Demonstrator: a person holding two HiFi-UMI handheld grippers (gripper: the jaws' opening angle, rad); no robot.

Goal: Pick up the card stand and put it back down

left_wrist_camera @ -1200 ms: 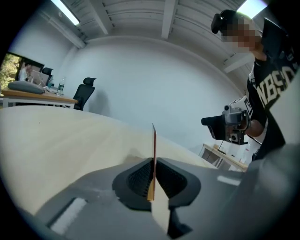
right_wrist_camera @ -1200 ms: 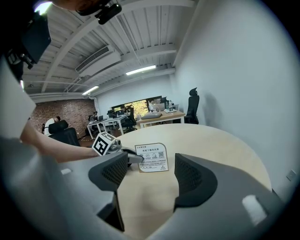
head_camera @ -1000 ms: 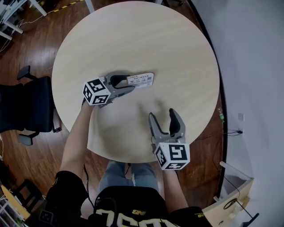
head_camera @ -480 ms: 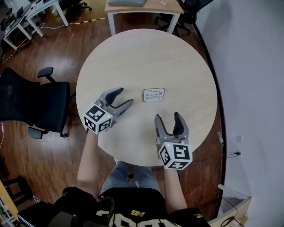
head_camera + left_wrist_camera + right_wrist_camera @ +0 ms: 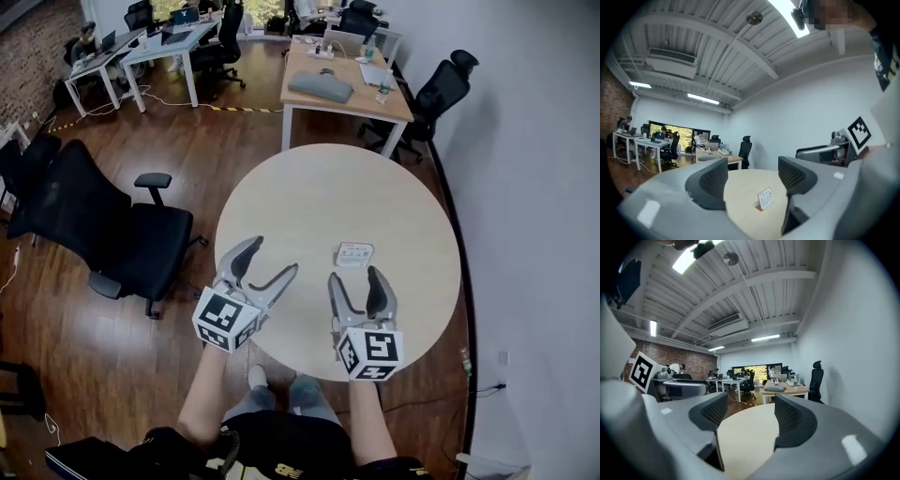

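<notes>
On the round wooden table (image 5: 319,197), the card stand (image 5: 354,254) stood upright, near the person's side and touching neither tool. The left gripper (image 5: 270,260) hovered beside it, its jaws opening with nothing between them. In the left gripper view the stand sat out beyond the pads (image 5: 715,176). The right gripper (image 5: 357,279) hung empty with its jaws apart. The put-down looked finished, so the next move probably called only for drawing both grippers clear without nudging the stand.

The round table (image 5: 309,197) at centre has a smooth, matt, pale wood-grain top. The floor (image 5: 103,356) is dark, glossy wood planking. The card stand (image 5: 354,253) shows white paper. The chair (image 5: 131,248) at left looks like black cloth.
</notes>
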